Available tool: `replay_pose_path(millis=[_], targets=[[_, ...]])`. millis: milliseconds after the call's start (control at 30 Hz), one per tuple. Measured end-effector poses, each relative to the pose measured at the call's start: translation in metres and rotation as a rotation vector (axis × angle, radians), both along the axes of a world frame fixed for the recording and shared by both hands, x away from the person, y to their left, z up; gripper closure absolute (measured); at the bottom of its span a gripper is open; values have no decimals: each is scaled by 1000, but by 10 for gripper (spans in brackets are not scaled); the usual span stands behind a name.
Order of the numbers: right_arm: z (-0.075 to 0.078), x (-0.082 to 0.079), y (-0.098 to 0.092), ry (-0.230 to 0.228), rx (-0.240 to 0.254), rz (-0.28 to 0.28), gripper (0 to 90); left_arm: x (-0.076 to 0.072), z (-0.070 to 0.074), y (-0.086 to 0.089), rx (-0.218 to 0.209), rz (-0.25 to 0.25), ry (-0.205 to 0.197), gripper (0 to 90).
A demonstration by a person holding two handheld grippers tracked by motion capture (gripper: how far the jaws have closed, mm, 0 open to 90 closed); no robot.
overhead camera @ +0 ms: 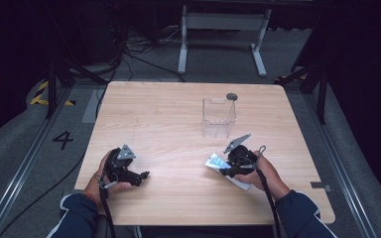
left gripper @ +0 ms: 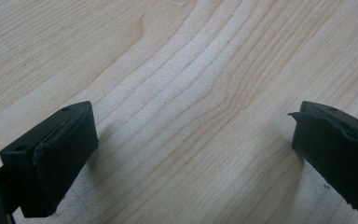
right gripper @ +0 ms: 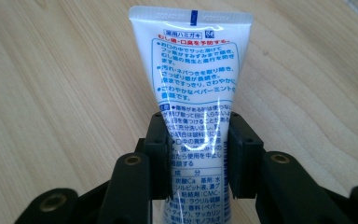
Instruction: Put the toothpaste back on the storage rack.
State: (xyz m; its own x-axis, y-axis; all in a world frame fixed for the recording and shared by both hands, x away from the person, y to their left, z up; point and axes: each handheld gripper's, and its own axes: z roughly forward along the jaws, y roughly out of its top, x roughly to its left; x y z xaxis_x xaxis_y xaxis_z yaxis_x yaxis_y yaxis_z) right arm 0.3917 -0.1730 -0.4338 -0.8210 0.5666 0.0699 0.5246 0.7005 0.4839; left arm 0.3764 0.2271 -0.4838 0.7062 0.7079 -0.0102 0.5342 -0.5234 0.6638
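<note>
Tube (right gripper: 196,93) pinched betw. right tongs (right gripper: 199,154), flat on table (right gripper: 51,93).

Japanese print on tube (right gripper: 193,88), "4" on floor (overhead camera: 62,140)

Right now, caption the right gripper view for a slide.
Right gripper shut on a white tube over the wooden table.

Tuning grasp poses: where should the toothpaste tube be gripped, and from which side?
Grip the toothpaste tube across its rounded lower body, as the right gripper does now, fingers on its two long edges. Come from above, since it lies flat on the table. The flat crimped end is thin, so probably a poorer hold.
</note>
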Motion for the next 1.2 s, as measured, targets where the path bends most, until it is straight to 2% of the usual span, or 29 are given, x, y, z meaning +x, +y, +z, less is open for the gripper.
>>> replay_pose_path(millis=[200, 267, 300, 500, 567, 867, 967, 1067, 1200], targets=[[20, -6, -8, -44, 91, 14, 672, 0, 0, 0, 0, 0, 0, 6], [24, -7, -9, -47, 105, 13, 672, 0, 0, 0, 0, 0, -1, 6], [30, -8, -13, -55, 136, 17, 673, 0, 0, 0, 0, 0, -1, 6], [40, -9, -20, -88, 172, 17, 673, 0, 0, 0, 0, 0, -1, 5], [43, -9, -23, -119, 197, 16, 674, 0, 0, 0, 0, 0, -1, 6], [51, -5, -29, -141, 241, 5, 676, 0, 0, 0, 2, -5, -2, 6], [55, -2, -31, -172, 247, 7, 676, 0, 0, 0, 3, -5, -2, 6], [61, 0, -34, -202, 288, 11, 676, 0, 0, 0, 4, -6, -2, 6], [69, 4, -35, -244, 301, 11, 675, 0, 0, 0, 3, -5, -2, 6]])
